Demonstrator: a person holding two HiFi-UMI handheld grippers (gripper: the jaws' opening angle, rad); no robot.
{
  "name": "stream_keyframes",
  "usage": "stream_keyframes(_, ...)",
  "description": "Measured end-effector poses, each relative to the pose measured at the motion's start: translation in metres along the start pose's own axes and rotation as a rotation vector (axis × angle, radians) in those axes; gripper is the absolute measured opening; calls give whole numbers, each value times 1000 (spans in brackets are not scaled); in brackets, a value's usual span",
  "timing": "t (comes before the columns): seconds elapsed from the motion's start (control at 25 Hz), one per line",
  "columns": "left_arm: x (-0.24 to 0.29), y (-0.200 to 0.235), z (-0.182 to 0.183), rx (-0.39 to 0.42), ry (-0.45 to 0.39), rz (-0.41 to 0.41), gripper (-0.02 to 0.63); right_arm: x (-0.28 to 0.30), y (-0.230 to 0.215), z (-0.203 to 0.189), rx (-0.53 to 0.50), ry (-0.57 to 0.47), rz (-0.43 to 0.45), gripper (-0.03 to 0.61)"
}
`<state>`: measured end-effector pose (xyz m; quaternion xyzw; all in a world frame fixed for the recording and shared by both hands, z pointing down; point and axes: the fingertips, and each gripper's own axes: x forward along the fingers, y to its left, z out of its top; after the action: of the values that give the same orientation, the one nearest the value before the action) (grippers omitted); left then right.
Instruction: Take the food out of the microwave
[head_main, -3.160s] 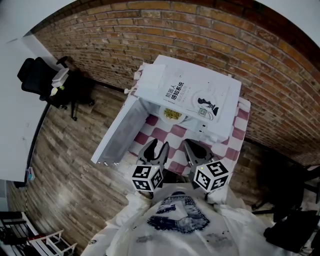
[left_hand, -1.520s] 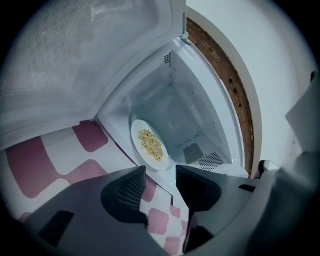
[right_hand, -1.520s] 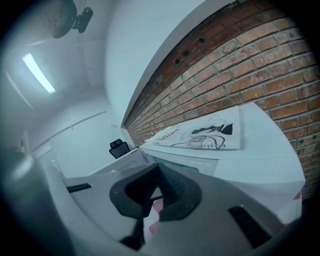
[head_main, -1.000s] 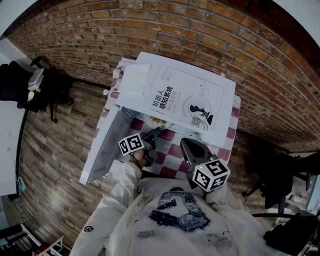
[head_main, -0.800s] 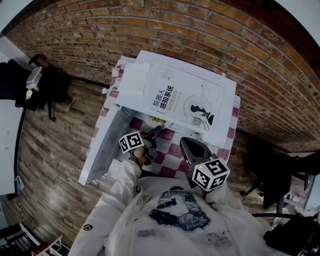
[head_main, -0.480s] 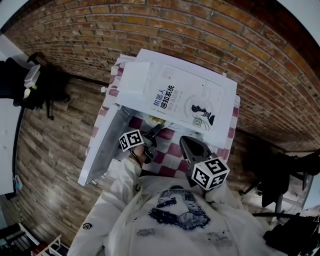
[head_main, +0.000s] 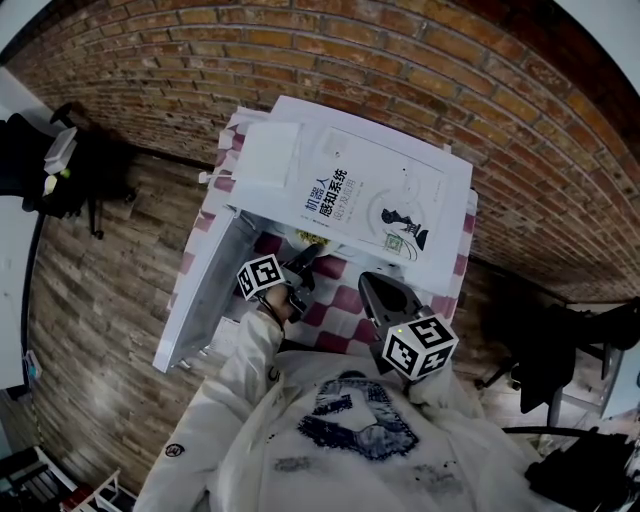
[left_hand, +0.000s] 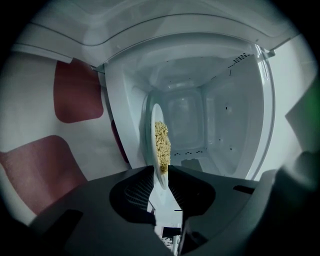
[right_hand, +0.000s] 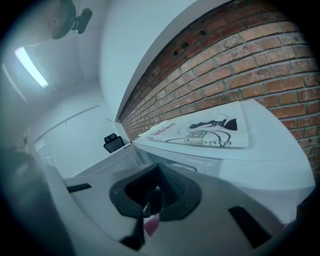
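The white microwave (head_main: 370, 190) stands on a red-and-white checked cloth with its door (head_main: 205, 300) swung open to the left. Inside sits a white plate (head_main: 312, 240) of yellowish food (left_hand: 162, 145). My left gripper (head_main: 300, 262) reaches into the oven's mouth. In the left gripper view its jaws have just been closing, and the left gripper (left_hand: 161, 175) now clamps the plate (left_hand: 155, 125) by its near rim. My right gripper (head_main: 378, 292) hangs in front of the oven, shut and holding nothing. In the right gripper view the right gripper (right_hand: 155, 172) points past the oven's top (right_hand: 260, 155).
A book (head_main: 365, 205) and a white box (head_main: 265, 155) lie on the microwave's top. A brick wall (head_main: 420, 70) rises right behind the table. Wooden floor (head_main: 100, 300) lies to the left, with a black chair (head_main: 60, 160) at the far left.
Since the oldest frame my left gripper has gone forward from beside the right one to the oven's mouth. Over the last second it hardly shifted. The right gripper stayed put.
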<state>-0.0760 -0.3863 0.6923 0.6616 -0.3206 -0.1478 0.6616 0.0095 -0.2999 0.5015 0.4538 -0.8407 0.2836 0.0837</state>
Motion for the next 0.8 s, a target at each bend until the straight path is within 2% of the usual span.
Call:
stream_keyframes(0.32,0,2,-1,-21,-17,-6,76,-1,-1,-2,2,3,-5,14)
stream_keyframes(0.52,-2,1,-2,-68,-51,-42,47,-3,-1,-4,5,7,-5,14)
stream_keyframes(0.8,-2,3,-2,-120,-85,-73,39,-6,-2,-6,3,10,-5,14)
